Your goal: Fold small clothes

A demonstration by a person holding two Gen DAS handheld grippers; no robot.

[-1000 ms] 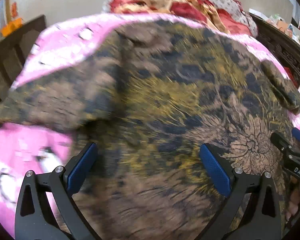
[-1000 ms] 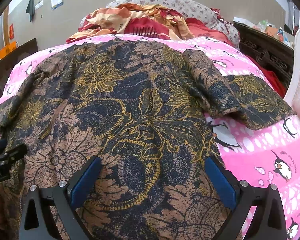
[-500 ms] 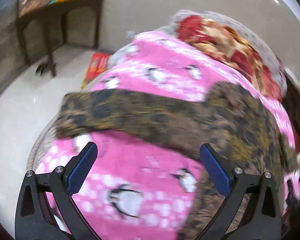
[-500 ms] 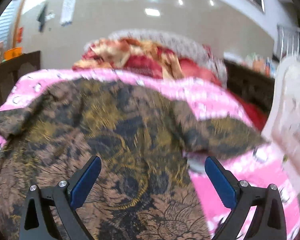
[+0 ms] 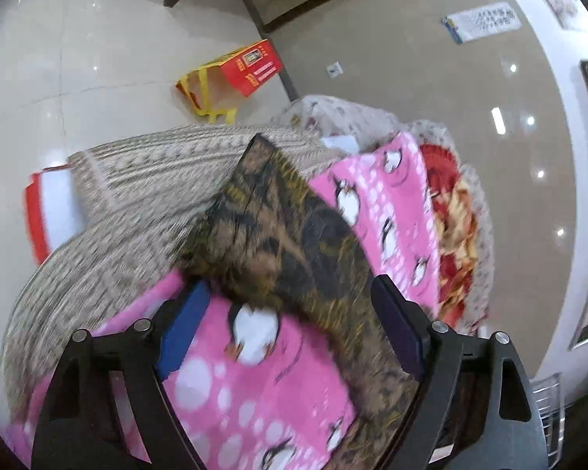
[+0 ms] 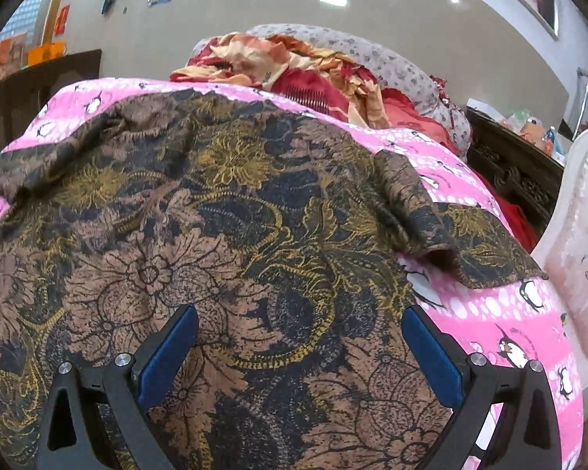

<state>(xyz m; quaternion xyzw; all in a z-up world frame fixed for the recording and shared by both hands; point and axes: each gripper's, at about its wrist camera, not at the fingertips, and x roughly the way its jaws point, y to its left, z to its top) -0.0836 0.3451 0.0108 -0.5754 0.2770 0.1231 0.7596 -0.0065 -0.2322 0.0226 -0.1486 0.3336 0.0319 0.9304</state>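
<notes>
- While the batik shirt [image 6: 231, 235] lay spread flat on the pink penguin blanket [image 6: 501, 313], its long axis ran away from the right gripper [image 6: 300, 346] toward the heaped red-and-orange bedding [image 6: 294, 66].
- One sleeve [image 5: 270, 231] stuck out over the bed's edge.
- Brown, navy and gold florals covered it.
- The left gripper [image 5: 290, 319] and the right one both stood spread, holding nothing.
- A glossy tiled floor [image 5: 58, 58] showed below.

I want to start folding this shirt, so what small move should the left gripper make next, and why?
Probably ease the left gripper forward and close on the shirt sleeve: it is open, and the sleeve lies spread on the pink penguin blanket, not yet folded in.
</notes>
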